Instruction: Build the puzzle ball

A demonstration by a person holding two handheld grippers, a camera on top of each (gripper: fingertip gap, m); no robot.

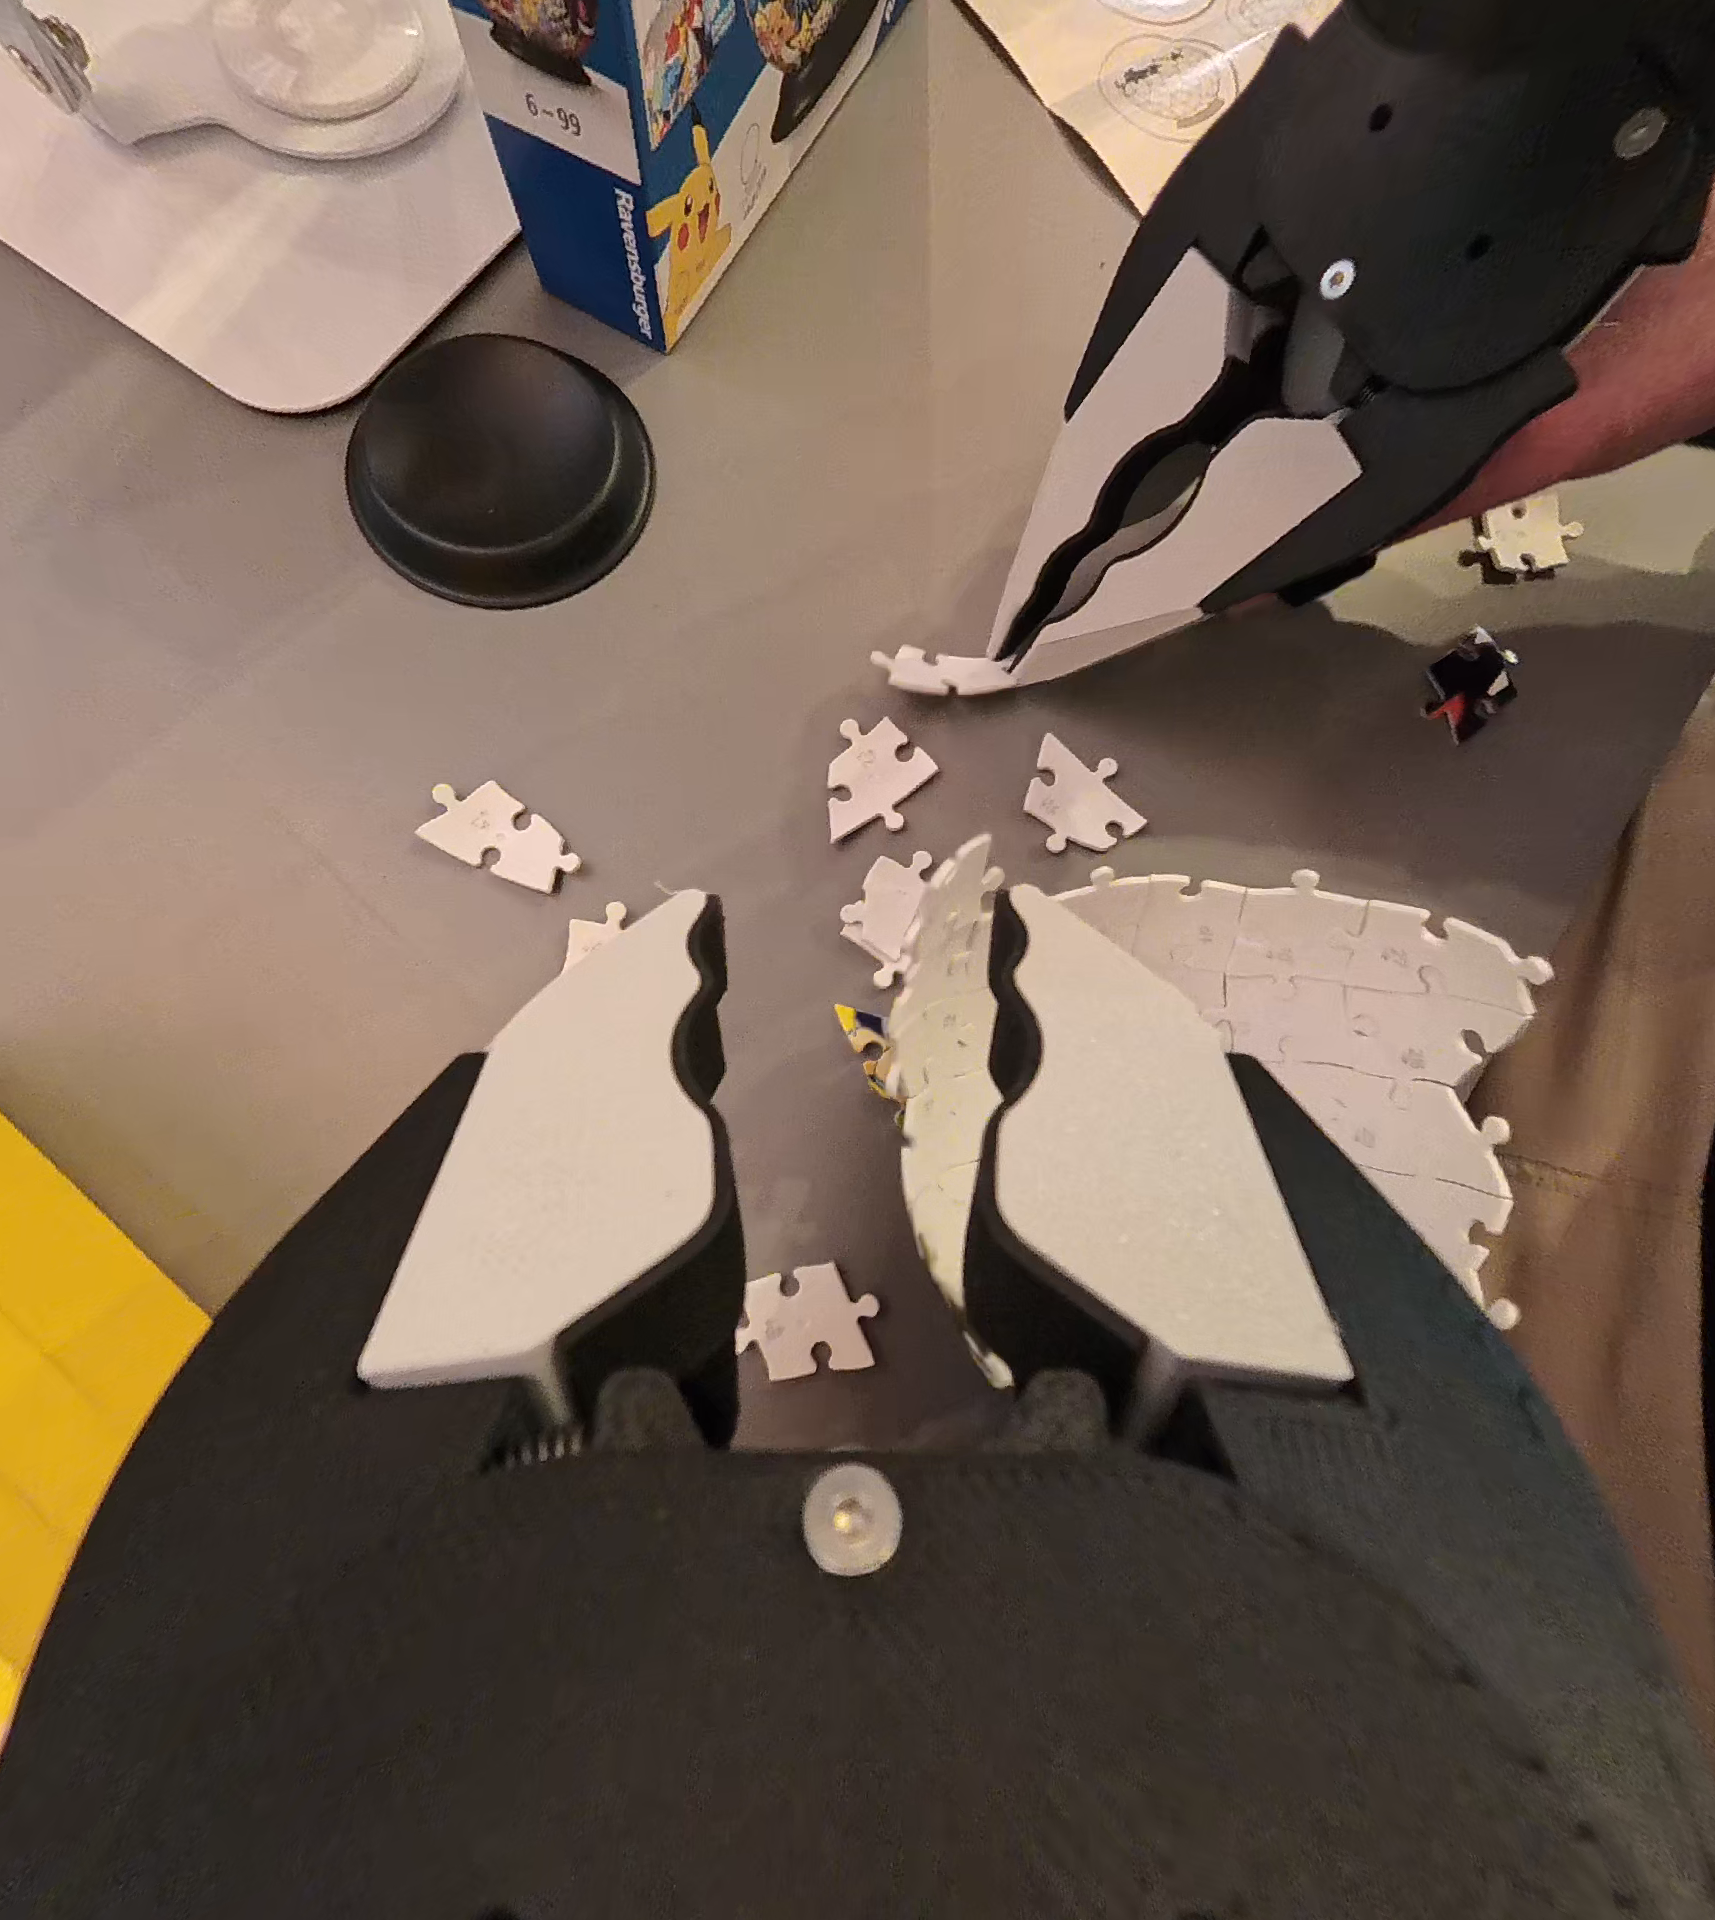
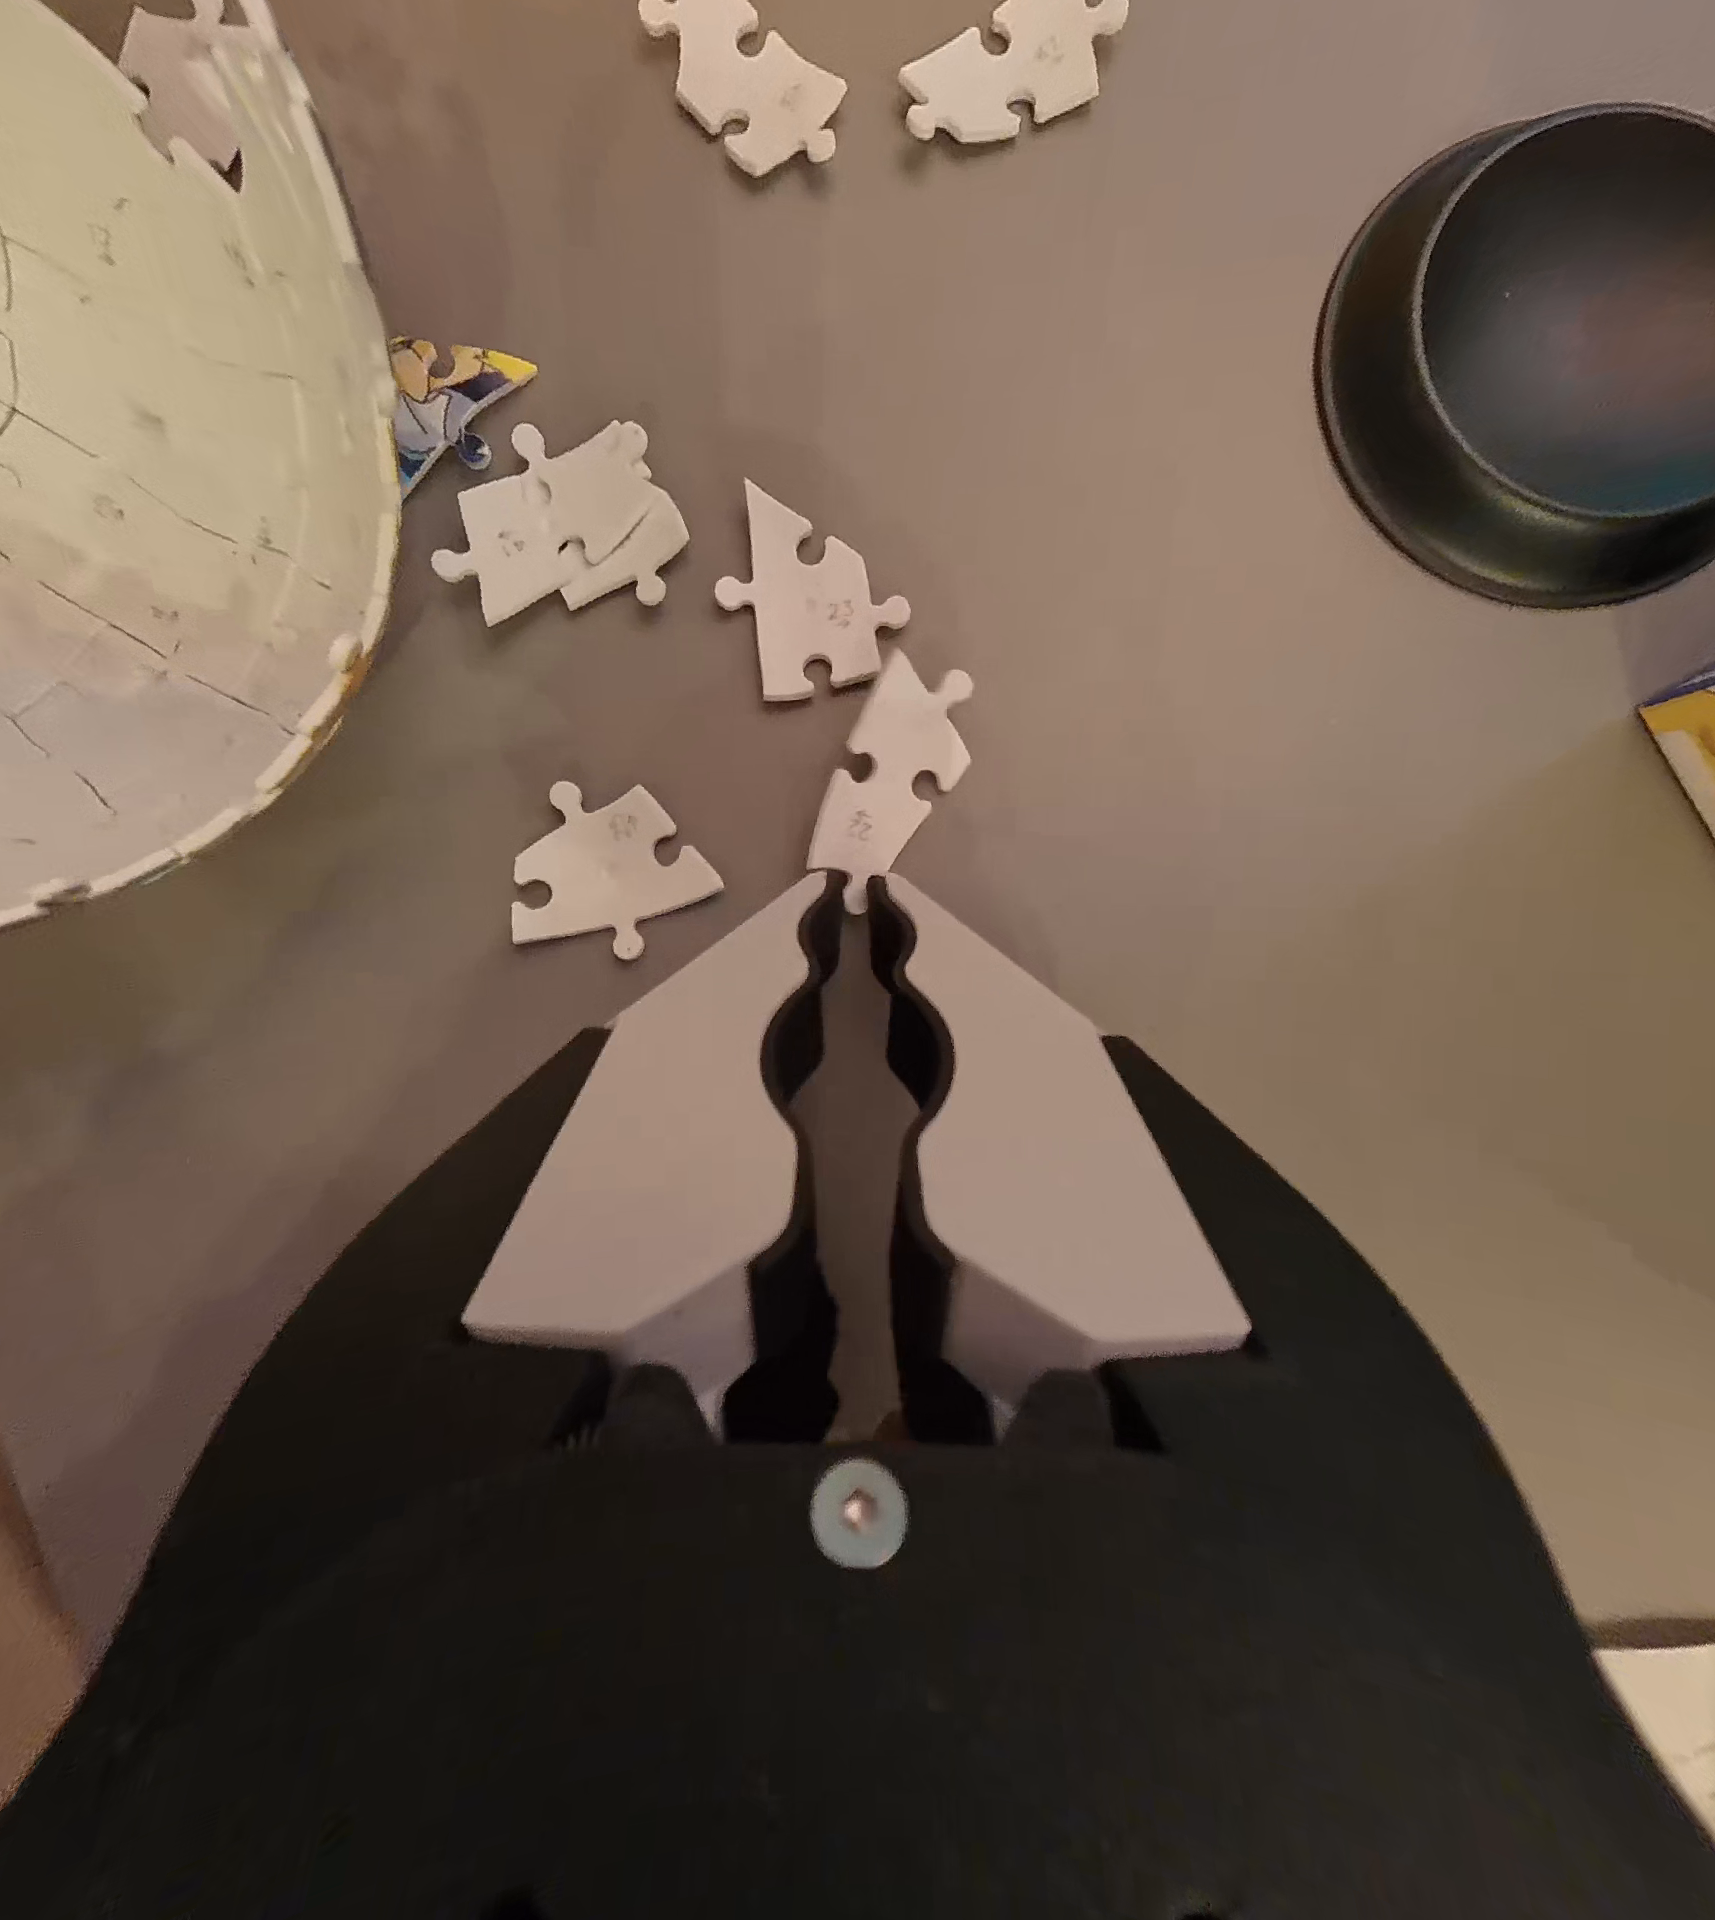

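Note:
The half-built puzzle ball [image 1: 1352,997], a white curved shell, lies on the grey table [image 1: 209,644]; it also shows in the right wrist view [image 2: 105,520]. My left gripper [image 1: 858,914] is open. The shell's rim stands between its fingers, close to the right finger [image 1: 1123,1091]; the left finger is well clear of it. My right gripper [image 2: 855,883] is shut on the near tab of a white puzzle piece [image 2: 889,790], low over the table. The left wrist view shows that gripper [image 1: 1014,655] pinching the piece [image 1: 941,670].
Loose white pieces lie around [image 1: 500,836] [image 1: 879,779] [image 1: 1081,795] [image 2: 609,873] [image 2: 837,603]. A printed piece [image 2: 448,405] lies by the shell. The black stand [image 1: 500,468] [image 2: 1580,353], the puzzle box [image 1: 687,156], a white tray [image 1: 209,260] and a yellow box [image 1: 1,1299] stand nearby. Left tips to right tips: about 15 centimeters.

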